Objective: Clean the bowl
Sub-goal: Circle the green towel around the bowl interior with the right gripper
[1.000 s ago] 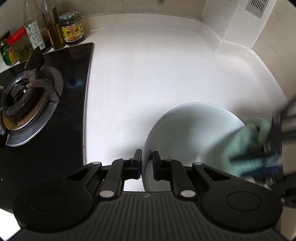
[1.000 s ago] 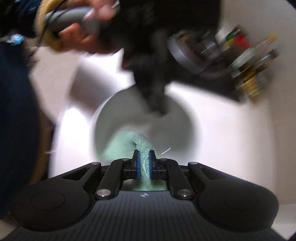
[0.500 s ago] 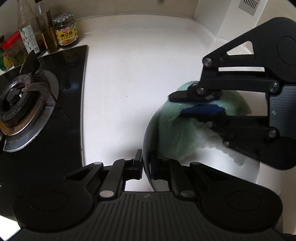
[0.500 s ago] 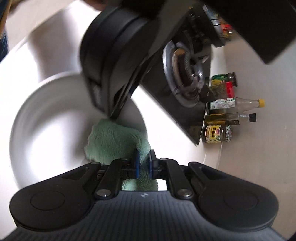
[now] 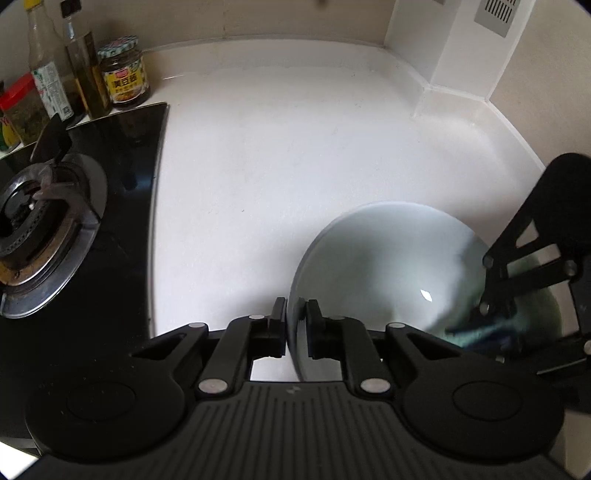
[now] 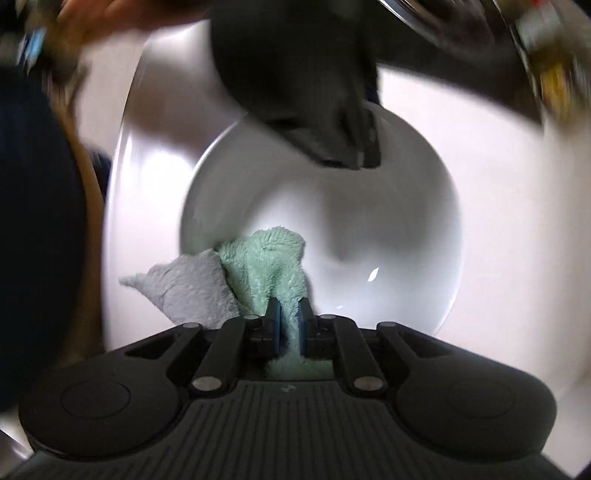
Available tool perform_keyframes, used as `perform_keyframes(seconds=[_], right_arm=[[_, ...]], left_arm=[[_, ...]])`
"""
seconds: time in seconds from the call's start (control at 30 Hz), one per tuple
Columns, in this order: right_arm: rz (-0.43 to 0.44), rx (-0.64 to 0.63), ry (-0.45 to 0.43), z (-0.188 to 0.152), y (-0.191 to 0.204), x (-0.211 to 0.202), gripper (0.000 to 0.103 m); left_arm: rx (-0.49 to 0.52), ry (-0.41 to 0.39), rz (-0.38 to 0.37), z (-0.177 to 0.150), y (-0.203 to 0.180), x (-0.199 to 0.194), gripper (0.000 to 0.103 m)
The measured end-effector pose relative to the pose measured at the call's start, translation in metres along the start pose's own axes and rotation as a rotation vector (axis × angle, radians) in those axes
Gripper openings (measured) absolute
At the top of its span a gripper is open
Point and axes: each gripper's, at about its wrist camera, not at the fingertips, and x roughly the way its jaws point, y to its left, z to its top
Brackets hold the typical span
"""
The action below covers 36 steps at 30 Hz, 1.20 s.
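Observation:
A white bowl point(image 5: 388, 266) sits on the white counter point(image 5: 277, 147). My left gripper point(image 5: 295, 310) straddles the bowl's near left rim. Its jaws are opening, and a thin gap shows between the rim and the inner finger. In the right wrist view the bowl point(image 6: 388, 221) fills the middle, and the left gripper point(image 6: 351, 158) is a dark blur over its far rim. My right gripper point(image 6: 289, 310) points down into the bowl. Its jaws are opening slightly, but the blue pads still pinch a green and grey cloth point(image 6: 266, 258). The cloth lies against the bowl's inner wall. From the left wrist, the right gripper point(image 5: 487, 328) and the blurred cloth point(image 5: 465, 334) are at the bowl's right side.
A black gas stove point(image 5: 48, 221) takes up the left of the counter. Bottles and a jar point(image 5: 122, 70) stand behind it by the wall. A wall pillar point(image 5: 443, 55) juts out at the back right. A person's hand point(image 6: 110, 18) and dark clothing point(image 6: 37, 221) are at the left.
The right gripper swept the cloth from over the bowl's middle to its right inner side and now points straight down. The left jaws have widened slightly around the rim.

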Motion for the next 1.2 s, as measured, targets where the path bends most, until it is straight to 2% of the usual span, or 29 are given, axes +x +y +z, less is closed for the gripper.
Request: perform_keyframes(seconds=[0.07, 0.17, 0.3, 0.33, 0.37, 0.5, 0.6, 0.67, 0.73, 0.77, 0.87, 1.0, 1.2], right_arm=[[0.181, 0.179, -0.07, -0.004, -0.022, 0.0, 0.008], [0.355, 0.36, -0.207, -0.016, -0.04, -0.002, 0.009], [0.556, 0.564, -0.479, -0.049, -0.053, -0.021, 0.008], [0.557, 0.579, -0.522, -0.056, -0.054, -0.026, 0.008], [0.513, 0.59, -0.575, -0.065, -0.054, -0.037, 0.008], [0.095, 0.46, -0.578, -0.071, -0.042, -0.073, 0.007], [-0.107, 0.36, -0.573, -0.059, -0.03, -0.081, 0.007], [-0.331, 0.234, -0.566, -0.04, -0.02, -0.079, 0.007], [-0.44, 0.116, -0.55, -0.025, -0.022, -0.071, 0.007], [-0.485, 0.01, -0.53, -0.015, -0.018, -0.063, 0.007], [-0.523, -0.237, -0.478, -0.006, -0.007, -0.042, 0.007], [-0.625, -0.548, -0.422, -0.015, 0.012, -0.022, 0.008], [-0.664, -0.713, -0.346, -0.018, 0.024, -0.007, 0.007]], left_arm=[[0.009, -0.001, 0.008, 0.003, -0.004, 0.002, 0.02], [0.007, -0.001, 0.008, 0.009, -0.005, 0.005, 0.024], [-0.015, 0.015, -0.01, 0.017, 0.001, 0.009, 0.024], [-0.031, 0.023, -0.016, 0.02, 0.004, 0.01, 0.022], [-0.041, 0.032, -0.019, 0.021, 0.007, 0.01, 0.019], [-0.109, 0.069, -0.064, 0.021, 0.025, 0.0, 0.011], [-0.136, 0.075, -0.09, 0.014, 0.03, -0.012, 0.01], [-0.143, 0.091, -0.091, 0.006, 0.029, -0.015, 0.01], [-0.15, 0.101, -0.088, -0.001, 0.027, -0.014, 0.012], [-0.151, 0.093, -0.085, -0.004, 0.026, -0.014, 0.012], [-0.174, 0.086, -0.08, -0.006, 0.026, -0.015, 0.012], [-0.163, 0.084, -0.072, -0.007, 0.024, -0.012, 0.015], [-0.118, 0.093, -0.021, -0.007, 0.013, -0.006, 0.015]])
